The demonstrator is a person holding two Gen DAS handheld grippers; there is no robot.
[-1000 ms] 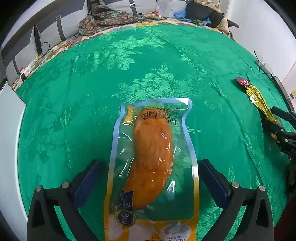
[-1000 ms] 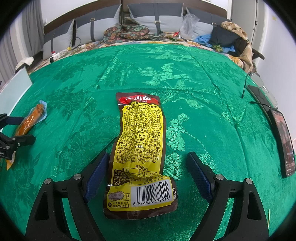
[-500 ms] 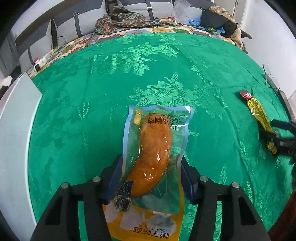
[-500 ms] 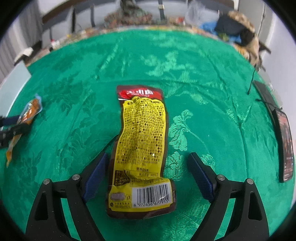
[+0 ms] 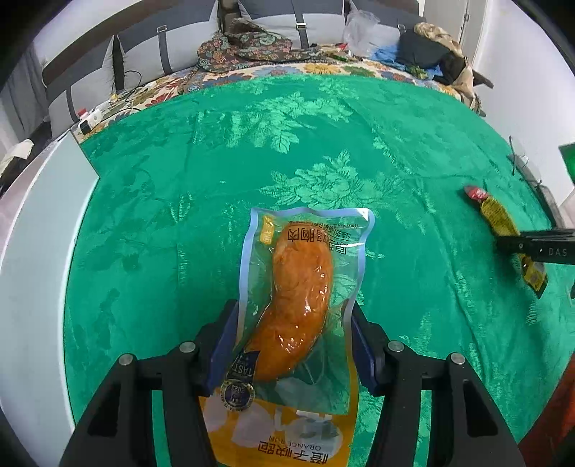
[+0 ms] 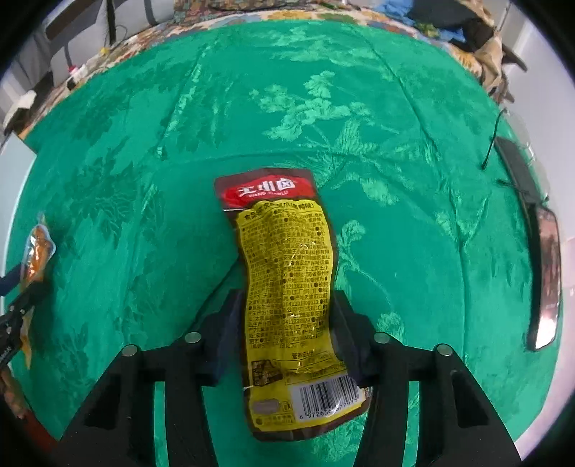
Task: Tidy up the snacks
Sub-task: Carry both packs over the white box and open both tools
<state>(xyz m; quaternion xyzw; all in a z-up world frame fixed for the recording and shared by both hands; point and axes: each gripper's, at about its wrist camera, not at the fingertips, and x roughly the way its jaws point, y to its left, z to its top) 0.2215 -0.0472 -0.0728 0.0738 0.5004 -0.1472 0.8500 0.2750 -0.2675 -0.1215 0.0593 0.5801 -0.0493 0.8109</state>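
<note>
My left gripper [image 5: 293,337] is shut on a clear pack holding an orange chicken piece [image 5: 298,287] and holds it above the green cloth [image 5: 215,161]. My right gripper [image 6: 287,323] is shut on a yellow and brown snack pack with a red top [image 6: 287,266], also raised over the cloth. In the left wrist view the yellow pack [image 5: 497,217] shows far right, held by the right gripper [image 5: 539,248]. In the right wrist view the orange pack [image 6: 37,251] shows far left in the left gripper [image 6: 21,305].
A white board [image 5: 36,269] lies along the cloth's left edge. A phone [image 6: 546,276] and a dark flat device with a cable [image 6: 517,169] lie at the right edge. Pillows, clothes and a plastic bag [image 5: 359,28] lie beyond the cloth.
Both grippers went from open around their packs to shut on them. Both packs have risen off the cloth with the grippers.
</note>
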